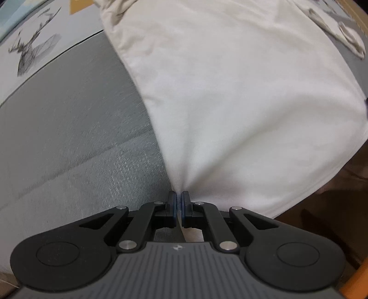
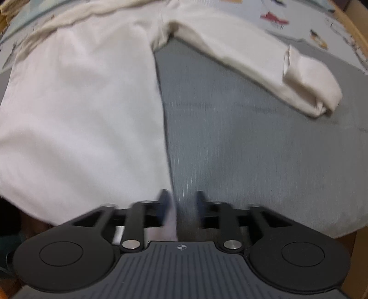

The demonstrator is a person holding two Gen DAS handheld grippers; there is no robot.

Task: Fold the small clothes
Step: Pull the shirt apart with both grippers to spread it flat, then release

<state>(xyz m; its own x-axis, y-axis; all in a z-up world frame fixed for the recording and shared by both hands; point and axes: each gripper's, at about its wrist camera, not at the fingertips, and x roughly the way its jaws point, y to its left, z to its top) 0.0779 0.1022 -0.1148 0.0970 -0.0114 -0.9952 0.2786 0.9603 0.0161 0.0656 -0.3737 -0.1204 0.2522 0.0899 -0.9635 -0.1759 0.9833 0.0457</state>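
A small cream long-sleeved top [image 1: 230, 92] lies spread on a grey cloth surface [image 1: 69, 138]. My left gripper [image 1: 179, 200] is shut on the top's near left hem corner, and the fabric fans out from the jaws. In the right wrist view the top's body [image 2: 80, 115] fills the left half and one sleeve with a rolled cuff [image 2: 306, 87] stretches to the right. My right gripper [image 2: 181, 202] is open at the near right hem corner; the top's edge lies between its fingers. That view is motion-blurred.
The grey surface [image 2: 253, 149] carries a pale printed sheet with a deer drawing [image 1: 34, 53] at the far left and small coloured pictures [image 2: 276, 20] at the far right. A wooden edge [image 1: 358, 276] and dark floor lie near right.
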